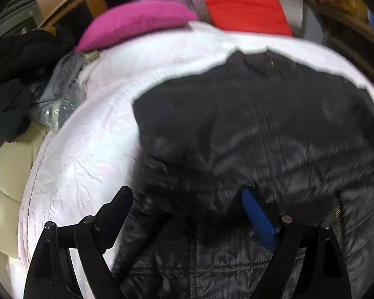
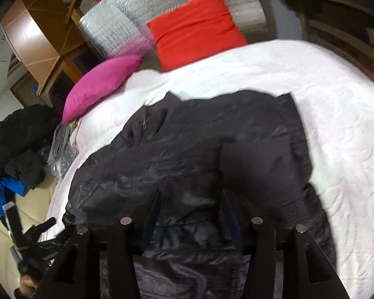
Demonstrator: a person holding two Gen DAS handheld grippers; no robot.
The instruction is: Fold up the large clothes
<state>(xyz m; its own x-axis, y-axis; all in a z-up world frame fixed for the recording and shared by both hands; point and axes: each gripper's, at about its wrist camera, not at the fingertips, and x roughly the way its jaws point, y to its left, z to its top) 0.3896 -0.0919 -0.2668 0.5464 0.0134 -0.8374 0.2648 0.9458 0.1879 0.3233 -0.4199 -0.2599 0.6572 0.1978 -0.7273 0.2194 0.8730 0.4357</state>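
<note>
Garment: a large black padded jacket (image 2: 187,154) is spread across a white quilted bed cover (image 2: 336,124), and most of the near half of the bed is filled by it.

Jacket detail: shiny, wrinkled fabric is seen throughout; a matte sleeve (image 2: 261,164) is folded over the body on the right side in the right wrist view.

Left gripper (image 1: 187,199): its fingers are spread wide apart over the near left part of the jacket. A black finger (image 1: 117,211) is seen at the jacket's left edge where it meets the white cover, and a blue pad (image 1: 259,219) is seen over the dark fabric. No cloth is seen pinched between them.

Right gripper (image 2: 189,199): its two dark fingers are held apart, with jacket fabric lying in the gap and under the tips. Whether the tips touch the fabric cannot be told, since the picture is blurred there.

Gripper positions: both tools are seen at the jacket's near edge, pointed toward the head of the bed.

Bed head: a magenta pillow (image 2: 99,87) and a red cushion (image 2: 194,27) are set beyond the jacket, well apart from it.

Left of bed: a heap of dark clothes (image 2: 17,144) with something blue (image 2: 0,194) is seen beside the mattress.
</note>
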